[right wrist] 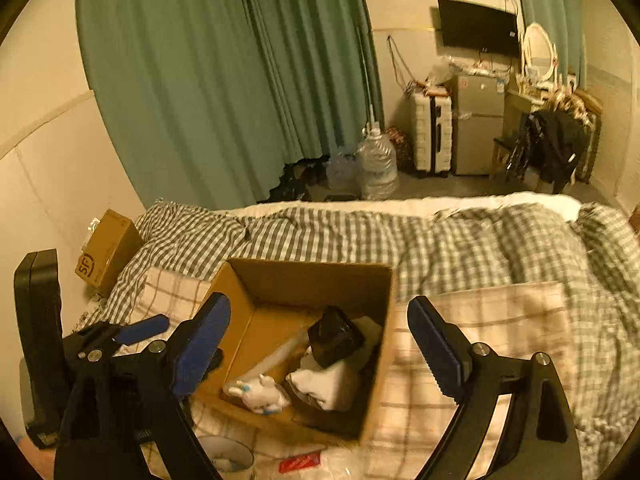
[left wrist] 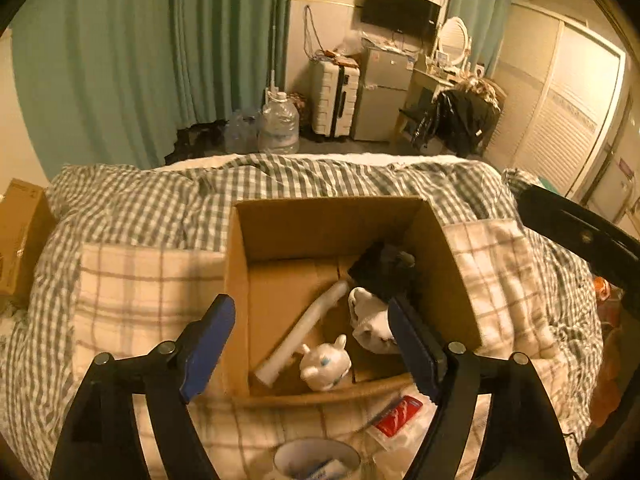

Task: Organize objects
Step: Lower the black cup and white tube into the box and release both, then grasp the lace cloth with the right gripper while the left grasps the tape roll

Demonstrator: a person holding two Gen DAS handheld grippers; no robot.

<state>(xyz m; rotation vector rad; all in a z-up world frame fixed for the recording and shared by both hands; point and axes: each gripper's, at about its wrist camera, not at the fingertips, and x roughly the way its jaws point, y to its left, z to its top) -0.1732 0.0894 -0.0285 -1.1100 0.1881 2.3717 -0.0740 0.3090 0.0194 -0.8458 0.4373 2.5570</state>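
An open cardboard box [left wrist: 336, 224] [right wrist: 308, 276] sits on the bed. Inside lie a white tube [left wrist: 304, 332] [right wrist: 272, 360], a small white figurine [left wrist: 326, 364] [right wrist: 258, 394], a white cloth bundle [left wrist: 370, 320] [right wrist: 328, 380] and a black object [left wrist: 380, 268] [right wrist: 336, 336]. My left gripper [left wrist: 316, 348] is open and empty, above the box's near edge; it also shows in the right wrist view [right wrist: 144, 330]. My right gripper [right wrist: 320, 352] is open and empty over the box. A red-and-clear packet [left wrist: 400, 416] [right wrist: 308, 462] and a white cup [left wrist: 316, 460] [right wrist: 226, 456] lie in front of the box.
The bed has a green checked duvet [left wrist: 280, 184] [right wrist: 480, 240] and a beige plaid blanket [left wrist: 140, 280] [right wrist: 500, 320]. A closed cardboard box [left wrist: 20, 232] [right wrist: 108, 248] sits at the left. Water jugs [left wrist: 278, 124], a suitcase and a fridge stand beyond the bed.
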